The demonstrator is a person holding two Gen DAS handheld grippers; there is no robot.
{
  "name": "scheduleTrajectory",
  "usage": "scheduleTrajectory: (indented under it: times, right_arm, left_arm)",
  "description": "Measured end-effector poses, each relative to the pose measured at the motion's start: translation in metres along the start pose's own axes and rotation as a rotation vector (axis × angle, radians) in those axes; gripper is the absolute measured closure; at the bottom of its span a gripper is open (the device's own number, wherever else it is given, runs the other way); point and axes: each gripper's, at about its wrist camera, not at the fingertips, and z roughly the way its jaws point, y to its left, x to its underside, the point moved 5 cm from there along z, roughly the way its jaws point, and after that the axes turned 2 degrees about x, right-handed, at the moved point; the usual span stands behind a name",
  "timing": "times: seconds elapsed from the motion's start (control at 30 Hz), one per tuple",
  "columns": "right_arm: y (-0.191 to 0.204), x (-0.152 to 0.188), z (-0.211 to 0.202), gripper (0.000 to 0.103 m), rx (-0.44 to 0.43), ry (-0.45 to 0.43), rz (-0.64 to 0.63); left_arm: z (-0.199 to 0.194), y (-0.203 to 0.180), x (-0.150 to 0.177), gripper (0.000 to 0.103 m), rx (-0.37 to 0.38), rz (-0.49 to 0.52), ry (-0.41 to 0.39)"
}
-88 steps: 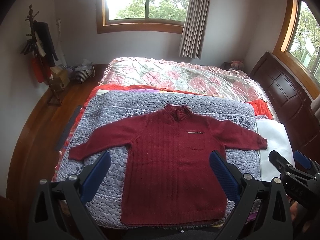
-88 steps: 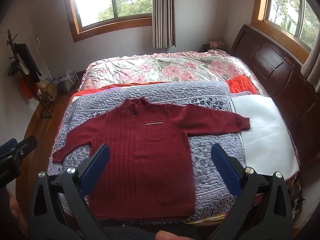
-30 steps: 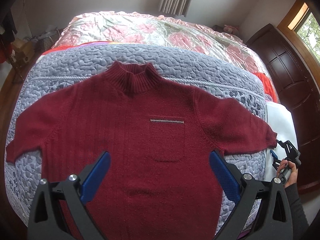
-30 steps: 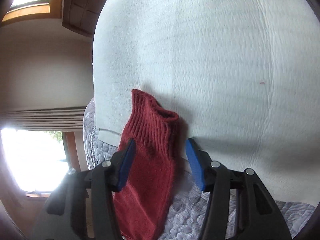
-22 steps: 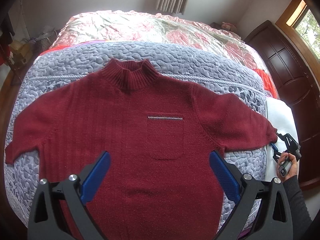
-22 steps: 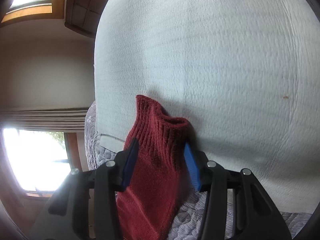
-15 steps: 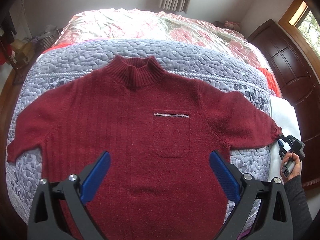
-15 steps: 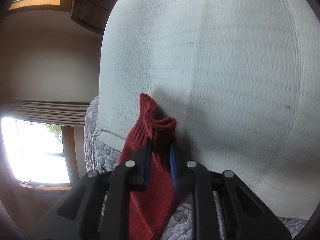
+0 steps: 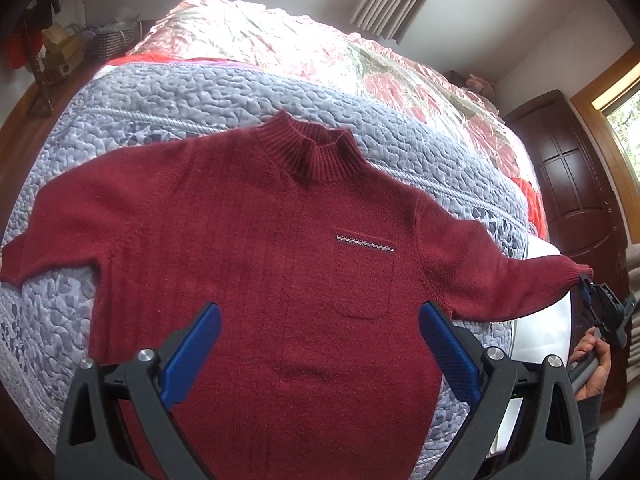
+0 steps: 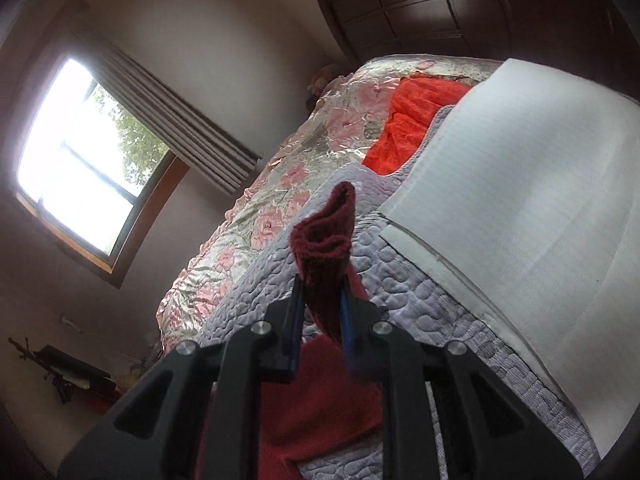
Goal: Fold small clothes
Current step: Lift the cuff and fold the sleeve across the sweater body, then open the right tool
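A dark red sweater point(image 9: 256, 248) is spread face up on the grey quilt point(image 9: 168, 96) of the bed, so that each sleeve can be folded inward. The cuff point(image 10: 326, 240) of one sleeve is pinched between the closed jaws of the right tool point(image 10: 320, 312) and raised off the quilt, presumably to carry it across the chest. The left tool point(image 9: 320, 348) is held wide open and empty above the hem. Half a second earlier the cuff was only just clamped, low against the white sheet point(image 10: 520, 184); now it is lifted.

Our left tongs point(image 9: 320, 344) and right tongs point(image 10: 320, 312) share black angular frames, blue textured pads point(image 9: 448, 350), silver screws; a dark sleeve point(image 9: 588, 420) covers our wrist.
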Motion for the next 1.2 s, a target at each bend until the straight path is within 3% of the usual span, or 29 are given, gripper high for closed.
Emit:
scheduleTrajectory:
  times: [0.3, 0.57, 0.87, 1.0, 1.2]
  right_arm:
    - [0.163, 0.061, -0.025, 0.088, -0.09, 0.04, -0.347]
    - [0.267, 0.166, 0.006, 0.088, -0.155, 0.16, -0.614]
    - [0.289, 0.292, 0.068, 0.088, -0.123, 0.337, -0.787]
    - [0.28, 0.331, 0.094, 0.088, -0.081, 0.388, -0.862]
    - [0.268, 0.372, 0.125, 0.088, -0.033, 0.434, -0.945]
  left_arm:
    - [-0.035, 0.039, -0.016, 0.004, 0.137, -0.071, -0.018]
    - [-0.043, 0.073, -0.039, 0.004, 0.256, -0.163, -0.037]
    - [-0.008, 0.08, -0.055, 0.004, 0.327, -0.163, 0.014]
    - [0.016, 0.079, -0.058, 0.004, 0.395, -0.208, 0.059]
    - [0.051, 0.077, -0.059, 0.004, 0.416, -0.24, 0.107]
